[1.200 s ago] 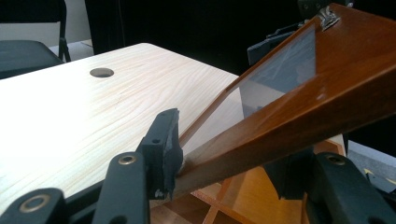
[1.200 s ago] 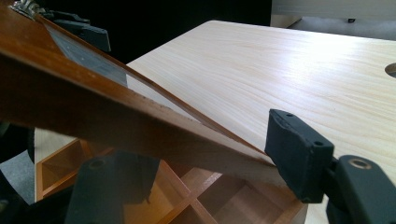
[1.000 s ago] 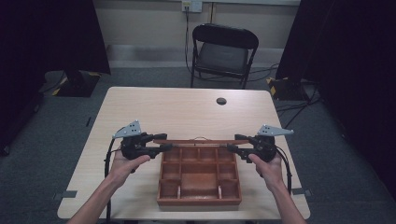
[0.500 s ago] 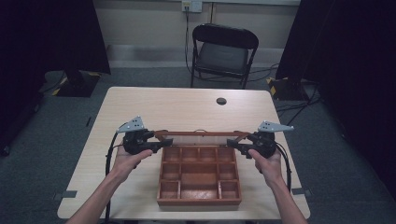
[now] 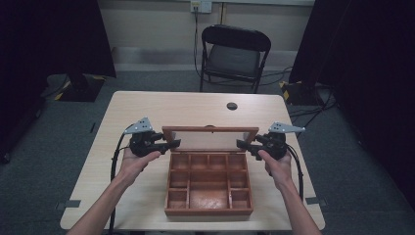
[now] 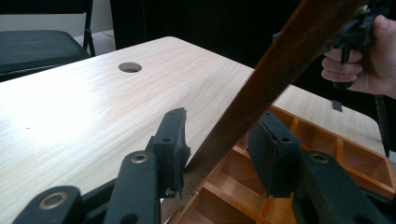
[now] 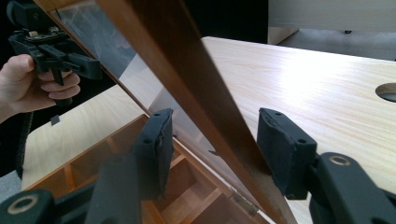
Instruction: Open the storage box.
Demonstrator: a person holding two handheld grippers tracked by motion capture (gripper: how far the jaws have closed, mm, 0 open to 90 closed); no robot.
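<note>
Left hand-held gripper [image 5: 172, 143] and right hand-held gripper [image 5: 241, 143] at mid-frame, jaws spread astride the end rails of the glass lid [image 5: 210, 135], raised near upright over the compartmented wooden box [image 5: 209, 211] on the surface [image 5: 147, 105]; probably mid-opening, next tipping gently back.

The raised lid [image 5: 210, 138] stands across the box [image 5: 209, 183] at its far edge — the table [image 5: 147, 105] beyond lies bare but for a round hole [image 5: 232, 105].
</note>
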